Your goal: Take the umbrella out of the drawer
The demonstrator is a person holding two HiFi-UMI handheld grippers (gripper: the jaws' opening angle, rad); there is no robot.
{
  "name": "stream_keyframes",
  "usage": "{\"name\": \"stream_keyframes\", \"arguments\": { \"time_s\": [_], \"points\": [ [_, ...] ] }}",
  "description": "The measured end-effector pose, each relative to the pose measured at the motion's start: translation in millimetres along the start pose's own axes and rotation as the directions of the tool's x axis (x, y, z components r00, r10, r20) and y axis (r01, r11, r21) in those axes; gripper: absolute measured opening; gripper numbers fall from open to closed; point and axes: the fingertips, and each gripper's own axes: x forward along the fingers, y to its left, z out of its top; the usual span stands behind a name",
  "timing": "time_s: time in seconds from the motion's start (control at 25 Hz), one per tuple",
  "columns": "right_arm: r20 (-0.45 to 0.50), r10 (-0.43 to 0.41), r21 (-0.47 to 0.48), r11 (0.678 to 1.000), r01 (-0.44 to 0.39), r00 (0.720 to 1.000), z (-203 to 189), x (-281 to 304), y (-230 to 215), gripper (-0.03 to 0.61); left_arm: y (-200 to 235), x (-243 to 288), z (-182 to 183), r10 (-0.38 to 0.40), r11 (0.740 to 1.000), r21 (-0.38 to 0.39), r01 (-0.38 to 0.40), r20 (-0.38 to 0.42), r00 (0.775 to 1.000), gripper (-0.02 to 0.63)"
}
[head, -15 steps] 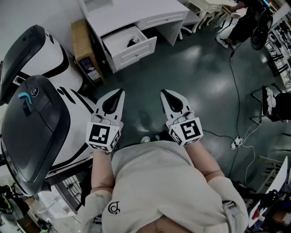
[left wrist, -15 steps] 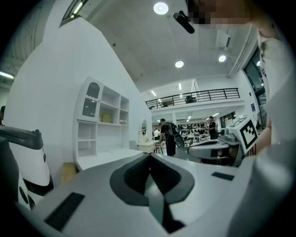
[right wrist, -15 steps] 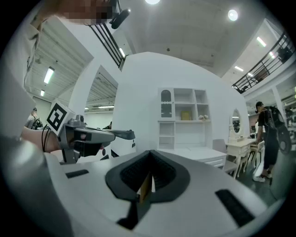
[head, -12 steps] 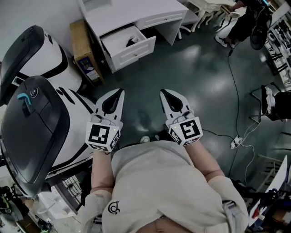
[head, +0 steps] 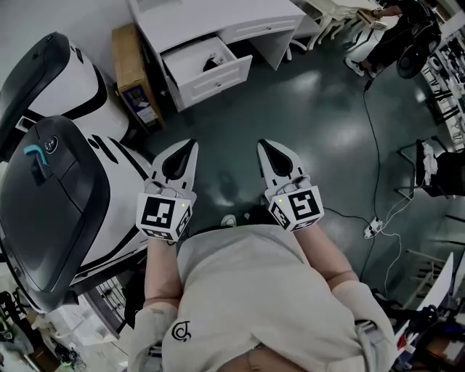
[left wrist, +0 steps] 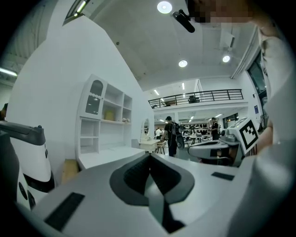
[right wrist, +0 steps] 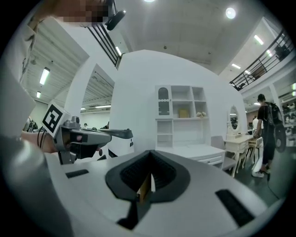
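Note:
A white desk (head: 218, 18) stands at the far top of the head view with one drawer (head: 207, 69) pulled open. A dark thing (head: 211, 64), likely the umbrella, lies inside it. Both grippers are held side by side in front of the person's chest, well short of the drawer. My left gripper (head: 191, 144) is shut and empty. My right gripper (head: 260, 144) is also shut with nothing in it. The left gripper view shows the closed left gripper (left wrist: 149, 155) with the desk (left wrist: 104, 155) beyond. In the right gripper view the closed right gripper (right wrist: 150, 152) points toward the desk (right wrist: 199, 150).
Two big white-and-black machine shells (head: 51, 196) crowd the left side. A cardboard box (head: 134, 76) leans beside the desk. A cable and power strip (head: 374, 227) lie on the dark floor at right. A person (head: 389, 33) and chairs are at the far right.
The head view has drifted slightly, so the desk and drawer sit a little higher in the picture. Both grippers hold the same pose and stay shut.

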Motion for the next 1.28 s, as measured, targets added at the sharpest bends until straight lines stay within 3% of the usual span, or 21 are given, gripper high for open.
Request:
{"name": "stream_keyframes", "arguments": {
  "time_s": [0.12, 0.52, 0.84, 1.28],
  "points": [
    [-0.003, -0.014, 0.004, 1.0, 0.014, 1.0, -2, 6, -7, 0.005, 4, 6, -4, 0.004, 1.0, -0.011, -0.004, -0.006, 1.0, 0.012],
    [-0.006, 0.056, 0.032, 0.998, -0.056, 0.998, -16, 56, -53, 0.005, 27, 60, -18, 0.076, 0.997, -0.021, -0.077, -0.042, 0.996, 0.012],
    [-0.031, 0.141, 0.033, 0.99, -0.14, 0.99, -25, 143, -143, 0.006, 59, 161, -13, 0.177, 0.984, -0.012, -0.178, -0.061, 0.982, 0.012],
    [-0.029, 0.296, -0.011, 0.955, -0.296, 0.955, -13, 267, -278, 0.006, 103, 323, -5, 0.318, 0.946, -0.04, -0.322, -0.084, 0.944, 0.012]
  ]
}}
